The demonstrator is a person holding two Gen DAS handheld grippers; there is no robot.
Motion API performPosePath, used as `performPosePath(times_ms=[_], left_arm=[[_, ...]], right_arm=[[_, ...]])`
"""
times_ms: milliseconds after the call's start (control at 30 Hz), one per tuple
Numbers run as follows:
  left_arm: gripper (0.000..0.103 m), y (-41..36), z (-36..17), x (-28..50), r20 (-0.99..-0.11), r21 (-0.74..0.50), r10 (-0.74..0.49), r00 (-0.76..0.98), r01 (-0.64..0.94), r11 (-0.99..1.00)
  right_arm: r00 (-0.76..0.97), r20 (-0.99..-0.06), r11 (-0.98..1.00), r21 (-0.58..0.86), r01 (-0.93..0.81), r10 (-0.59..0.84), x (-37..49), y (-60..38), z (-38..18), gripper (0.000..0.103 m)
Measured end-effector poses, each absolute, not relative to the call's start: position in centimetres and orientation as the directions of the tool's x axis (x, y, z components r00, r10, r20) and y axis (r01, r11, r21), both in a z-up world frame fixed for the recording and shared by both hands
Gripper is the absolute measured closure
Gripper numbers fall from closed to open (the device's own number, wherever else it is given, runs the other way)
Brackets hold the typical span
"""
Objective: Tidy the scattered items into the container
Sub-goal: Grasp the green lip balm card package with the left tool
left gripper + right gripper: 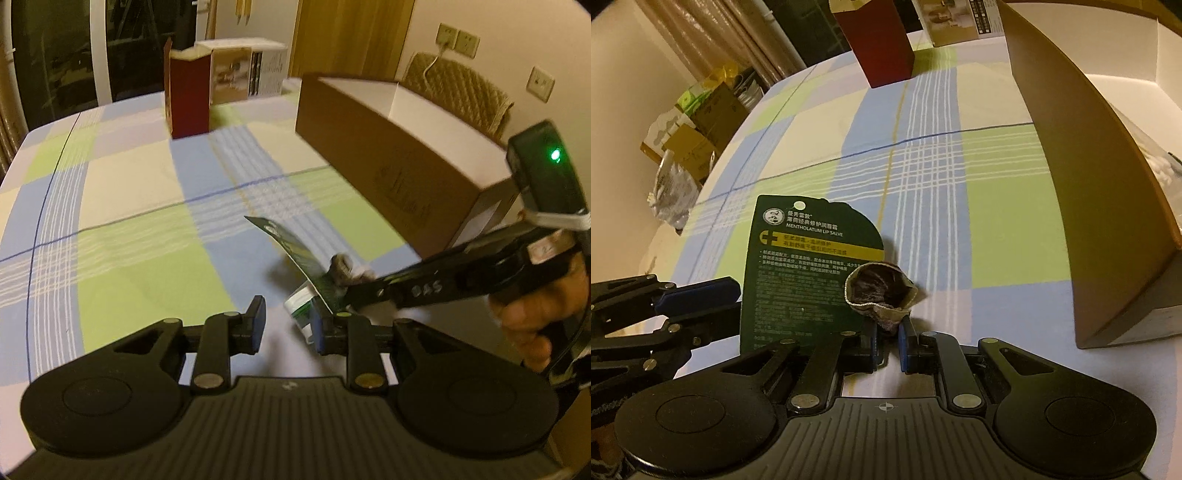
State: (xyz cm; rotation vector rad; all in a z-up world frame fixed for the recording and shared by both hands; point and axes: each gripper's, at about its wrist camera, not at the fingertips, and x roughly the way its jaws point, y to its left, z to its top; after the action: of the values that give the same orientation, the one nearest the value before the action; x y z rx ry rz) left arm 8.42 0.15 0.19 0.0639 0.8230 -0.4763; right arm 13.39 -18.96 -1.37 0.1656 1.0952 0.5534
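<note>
Between the blue pads of the right gripper [888,345], pinching the lower end of a small crumpled grey-brown fabric pouch [879,293], jaws drawn nearly together on it. Standing upright just left of that pouch and touching it, a dark green printed cardboard blister card [809,266], white lettering facing the right wrist camera, lower edge hidden behind the gripper's finger; not telling whether the pads are clamping it too. Hovering low over the checked green, blue and cream cloth of the counter [129,221]. Left of the card, holding the left gripper [288,321] with jaws parted and nothing between the pads, its right pad just beside the card's white and green front bulge. Gripping the right gripper's handle from the right edge of the left wrist view, a hand [532,325]. Right of both grippers, near but apart, sitting on the counter with its white inside showing, a long brown cardboard box [388,147]. Far ahead, standing upright, a tall dark red carton [190,96].
</note>
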Motion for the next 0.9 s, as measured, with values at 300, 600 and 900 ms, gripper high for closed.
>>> performPosePath(times_ms=[300,600,900], left_arm=[[0.077,0.1,0.7,9.2,-0.681,-0.152,-0.418,0.601,0.443,0.884],[0.067,-2.4,0.7,11.9,-0.644,-0.185,-0.482,0.594,0.490,0.852],[0.055,-5.0,0.6,15.7,-0.635,-0.223,-0.519,0.572,0.508,0.832]], right_arm=[[0.332,-0.778,0.833,0.416,-0.365,0.534,14.7,-18.7,-1.4,0.088],[0.392,-0.782,0.873,0.397,-0.284,0.484,14.5,-21.2,-1.0,0.091],[0.383,-0.807,0.888,0.360,-0.285,0.450,12.1,-21.7,-0.1,0.101]])
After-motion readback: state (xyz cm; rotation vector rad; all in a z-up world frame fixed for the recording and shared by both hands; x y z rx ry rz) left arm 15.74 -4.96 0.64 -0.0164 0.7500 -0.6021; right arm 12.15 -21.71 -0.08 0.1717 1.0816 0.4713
